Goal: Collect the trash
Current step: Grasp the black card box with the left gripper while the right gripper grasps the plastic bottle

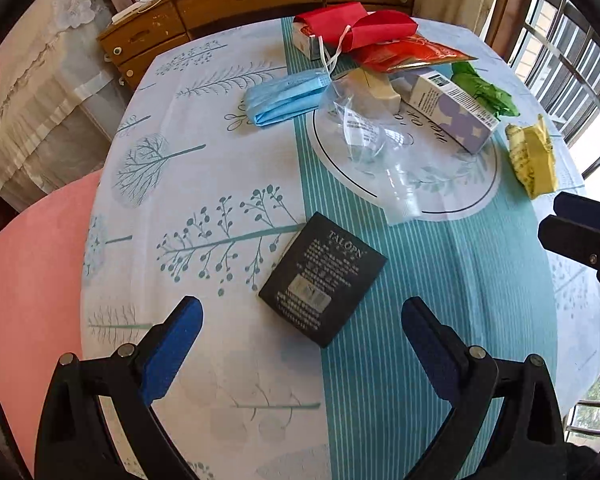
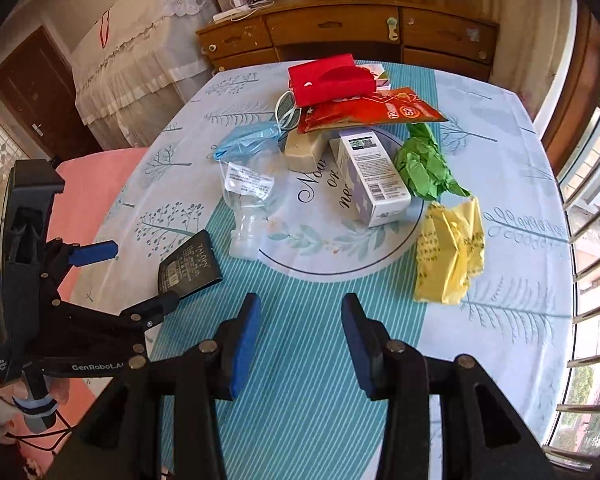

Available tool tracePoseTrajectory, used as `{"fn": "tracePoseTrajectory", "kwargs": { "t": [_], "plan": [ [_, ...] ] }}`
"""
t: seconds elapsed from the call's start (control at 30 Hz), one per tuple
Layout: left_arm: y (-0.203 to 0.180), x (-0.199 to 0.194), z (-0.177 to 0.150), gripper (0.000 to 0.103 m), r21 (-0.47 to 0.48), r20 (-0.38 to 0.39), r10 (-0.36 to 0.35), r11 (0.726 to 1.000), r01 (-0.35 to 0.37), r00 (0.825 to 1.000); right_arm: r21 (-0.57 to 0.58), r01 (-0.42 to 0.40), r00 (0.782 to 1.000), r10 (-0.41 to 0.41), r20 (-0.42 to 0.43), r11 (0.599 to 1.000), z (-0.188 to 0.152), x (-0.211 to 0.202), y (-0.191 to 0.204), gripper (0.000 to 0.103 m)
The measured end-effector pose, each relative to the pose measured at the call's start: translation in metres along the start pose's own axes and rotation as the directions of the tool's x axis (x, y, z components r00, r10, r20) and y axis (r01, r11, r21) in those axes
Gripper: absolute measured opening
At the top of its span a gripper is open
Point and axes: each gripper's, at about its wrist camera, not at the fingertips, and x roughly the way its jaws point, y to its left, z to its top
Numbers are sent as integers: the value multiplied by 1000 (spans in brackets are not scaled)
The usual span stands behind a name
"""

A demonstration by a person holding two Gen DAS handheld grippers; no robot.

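Several light scraps heaped on round table with tree-print cloth. Nearest: flat black printed packet, thin and stiff, lying flat just ahead of left gripper; best pinched across one raised edge. Beyond it: clear crushed plastic bottle, springy and slippery; blue folded face mask, limp; white-and-purple cardboard carton, rigid, grippable across narrow sides; crumpled yellow wrapper and green crumpled paper, soft. Left gripper wide apart, empty. Right gripper moderately parted, empty, over teal stripes. No bin visible. Red bag partly covering items beneath; those hard to identify.
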Motion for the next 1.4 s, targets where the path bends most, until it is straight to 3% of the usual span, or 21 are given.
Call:
{"fn": "tracePoseTrajectory", "kwargs": {
  "t": [0.1,0.23,0.4,0.47,0.6,0.63,0.7,0.77,0.9,1.03,1.07,1.1,1.2,1.3,1.4],
  "plan": [
    [0,20,10,99,22,-49,-4,1000,5,999,-16,-33,999,33,-17,999,15,14,-6,42],
    [1,43,17,89,27,-137,-29,999,33,990,-29,-73,997,72,-41,997,26,25,-10,42],
    [6,52,22,81,-21,-165,-87,996,85,982,-48,-97,993,93,-74,994,33,35,-11,42],
    [8,50,24,66,-41,-150,-94,995,89,984,-47,-107,991,103,-84,993,35,38,-10,42],
    [6,45,27,50,-41,-121,-63,997,59,991,-51,-125,987,119,-104,991,43,44,-2,55],
    [5,42,27,36,-48,-114,-56,998,51,992,-54,-126,987,119,-108,991,46,46,-1,55],
    [6,38,29,32,-78,-107,-49,996,41,993,-58,-122,987,115,-109,991,51,49,5,56],
    [8,32,30,21,-124,-93,-71,991,60,993,-62,-120,988,113,-107,991,56,51,11,58],
    [31,23,20,21,-258,-44,-139,958,123,989,-79,-119,990,112,-90,990,68,55,25,62],
    [60,23,3,21,-390,-24,-196,905,171,980,-103,-88,995,81,-66,991,76,59,39,69],
    [67,22,-1,13,-414,-20,-202,893,176,979,-109,-76,996,69,-61,991,78,60,43,71],
    [74,24,-5,11,-435,-20,-211,882,182,977,-118,-62,997,56,-52,991,80,63,47,73],
    [89,27,-18,11,-506,-26,-221,844,177,975,-144,13,999,-19,-39,989,86,74,56,75],
    [102,29,-27,12,-537,-30,-206,828,158,978,-163,93,994,-101,-44,982,92,89,64,75],
    [106,26,-31,42,-543,-26,-213,823,165,977,-184,142,986,-155,-55,973,93,101,68,75]
  ]
}}
